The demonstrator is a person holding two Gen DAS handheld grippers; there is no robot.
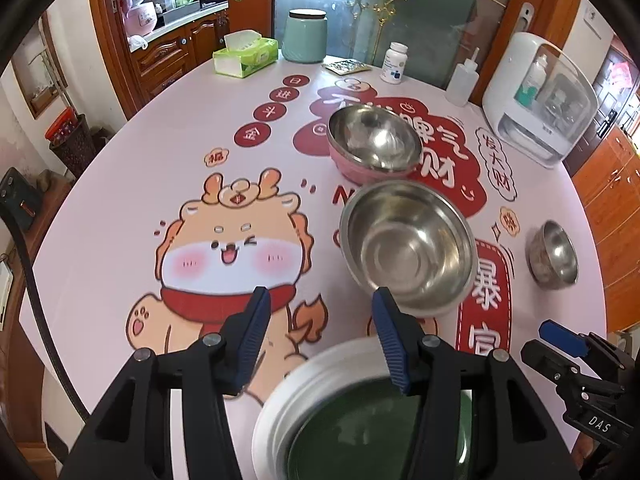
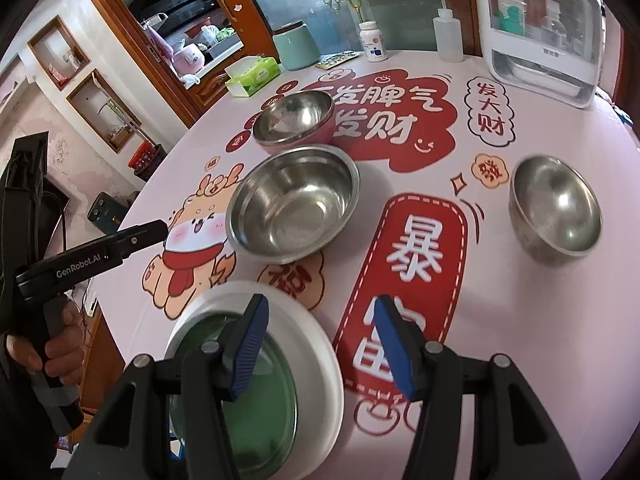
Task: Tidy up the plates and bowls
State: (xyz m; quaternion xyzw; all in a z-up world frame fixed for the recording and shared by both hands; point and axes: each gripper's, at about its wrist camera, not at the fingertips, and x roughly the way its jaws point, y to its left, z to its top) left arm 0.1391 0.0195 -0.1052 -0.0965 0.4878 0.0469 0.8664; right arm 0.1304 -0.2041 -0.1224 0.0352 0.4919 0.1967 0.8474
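Note:
A large steel bowl (image 1: 408, 244) (image 2: 294, 204) sits mid-table. Behind it stands a pink-sided steel bowl (image 1: 374, 142) (image 2: 294, 120). A small steel bowl (image 1: 554, 254) (image 2: 556, 210) stands to the right. A white plate with a green glass dish on it (image 1: 352, 412) (image 2: 256, 376) lies at the near edge. My left gripper (image 1: 320, 340) is open and empty above the plate's left rim. My right gripper (image 2: 320, 344) is open and empty just right of the plate; it shows at the left wrist view's right edge (image 1: 568, 344).
The round table (image 1: 120, 208) has a printed cartoon cloth. Along its far edge stand a tissue box (image 1: 245, 56), a green canister (image 1: 305, 36), a pill bottle (image 1: 395, 63), a squeeze bottle (image 1: 464, 80) and a white appliance (image 1: 540, 100). Wooden cabinets stand behind.

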